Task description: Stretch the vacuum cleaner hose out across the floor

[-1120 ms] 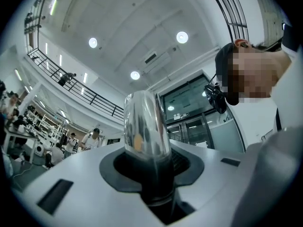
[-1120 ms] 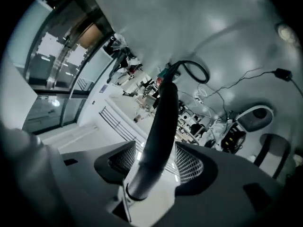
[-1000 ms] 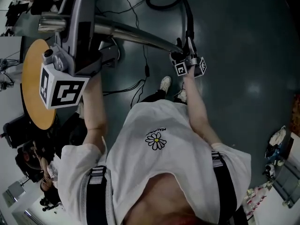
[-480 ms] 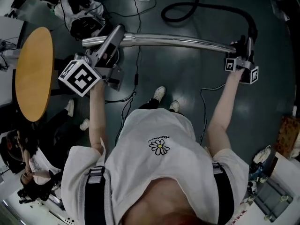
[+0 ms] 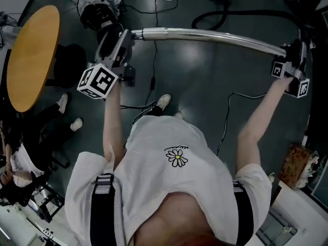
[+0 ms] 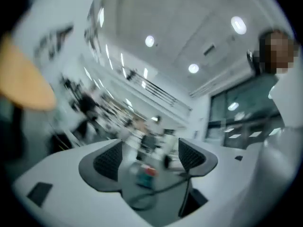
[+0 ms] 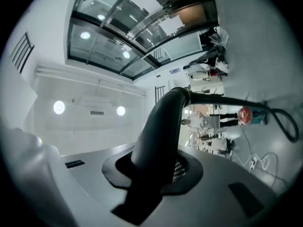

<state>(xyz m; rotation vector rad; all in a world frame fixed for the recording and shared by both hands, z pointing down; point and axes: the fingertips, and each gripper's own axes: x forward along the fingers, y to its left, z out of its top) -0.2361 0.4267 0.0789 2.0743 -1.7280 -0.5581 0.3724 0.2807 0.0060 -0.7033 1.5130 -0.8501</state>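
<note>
Hose clamped between right gripper fingers, just closing — left gripper fingers just opened apart, empty

White tee, daisy print, black shoulder straps, white sneakers.

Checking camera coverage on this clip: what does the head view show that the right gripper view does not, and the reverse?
Only the head view: the metal wand running across in front of the person, and the white shirt. Only the right gripper view: round lights, and the pads pressed on the bent black hose end; the jaws have just been closing on it. Both: the right gripper and the black hose trailing over the floor.
</note>
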